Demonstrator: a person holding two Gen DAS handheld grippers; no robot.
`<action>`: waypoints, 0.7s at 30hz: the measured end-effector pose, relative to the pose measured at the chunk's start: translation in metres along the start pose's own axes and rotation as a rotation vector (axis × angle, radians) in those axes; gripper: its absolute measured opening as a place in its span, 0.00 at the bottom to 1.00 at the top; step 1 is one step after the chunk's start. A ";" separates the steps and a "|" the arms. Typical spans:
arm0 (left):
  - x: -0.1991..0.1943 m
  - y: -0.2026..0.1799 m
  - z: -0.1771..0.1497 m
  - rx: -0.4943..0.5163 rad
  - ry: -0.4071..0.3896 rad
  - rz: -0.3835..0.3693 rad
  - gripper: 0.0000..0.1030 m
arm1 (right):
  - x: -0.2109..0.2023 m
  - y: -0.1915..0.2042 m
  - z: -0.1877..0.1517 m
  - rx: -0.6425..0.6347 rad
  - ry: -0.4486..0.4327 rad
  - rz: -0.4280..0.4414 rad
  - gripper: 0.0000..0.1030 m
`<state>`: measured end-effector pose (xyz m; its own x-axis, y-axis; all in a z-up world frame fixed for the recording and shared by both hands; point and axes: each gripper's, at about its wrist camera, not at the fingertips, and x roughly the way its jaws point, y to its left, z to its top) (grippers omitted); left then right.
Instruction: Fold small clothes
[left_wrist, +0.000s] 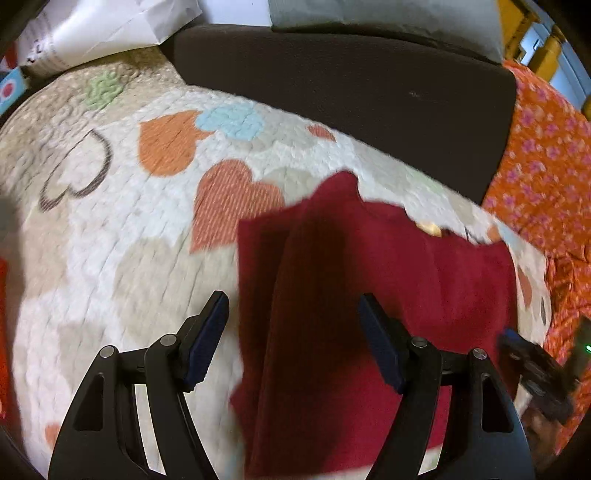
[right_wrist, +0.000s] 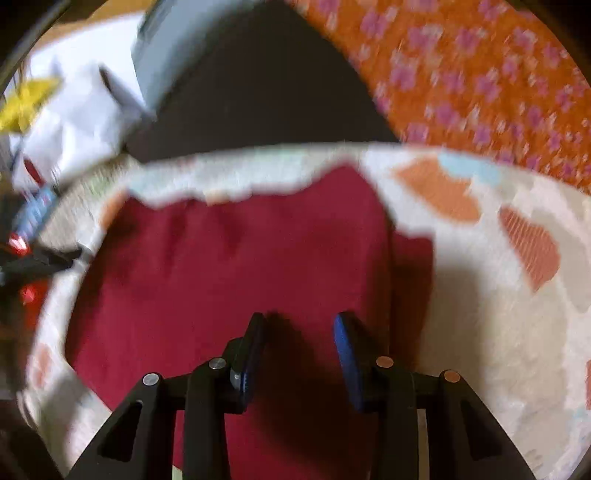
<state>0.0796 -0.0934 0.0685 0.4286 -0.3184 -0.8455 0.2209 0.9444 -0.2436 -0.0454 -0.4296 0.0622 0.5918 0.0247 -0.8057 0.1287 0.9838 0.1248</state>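
A dark red garment (left_wrist: 369, 280) lies on a quilt with heart shapes (left_wrist: 110, 240). A fold runs down its left part. My left gripper (left_wrist: 293, 306) is open and empty, above the garment's left edge. In the right wrist view the same red garment (right_wrist: 240, 258) spreads across the quilt (right_wrist: 498, 332). My right gripper (right_wrist: 301, 325) is open and empty, just above the garment's near part. The other gripper shows at the right edge of the left wrist view (left_wrist: 535, 365).
A dark brown cushion (left_wrist: 351, 99) lies behind the quilt. An orange flowered cloth (left_wrist: 543, 173) lies to the right. A white bag (left_wrist: 103, 29) sits at the far left. Both views are blurred by motion.
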 end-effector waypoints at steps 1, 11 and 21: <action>-0.004 -0.001 -0.007 0.004 0.007 0.010 0.71 | 0.002 0.002 -0.001 -0.015 -0.024 -0.019 0.35; -0.009 0.037 -0.070 -0.164 0.044 -0.015 0.70 | -0.005 0.077 0.045 -0.021 -0.039 0.166 0.36; 0.007 0.042 -0.056 -0.136 0.091 -0.006 0.71 | 0.080 0.196 0.099 -0.164 -0.009 0.190 0.32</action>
<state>0.0429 -0.0517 0.0259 0.3448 -0.3215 -0.8819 0.1003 0.9468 -0.3059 0.1057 -0.2523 0.0798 0.6005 0.2113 -0.7712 -0.1157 0.9773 0.1776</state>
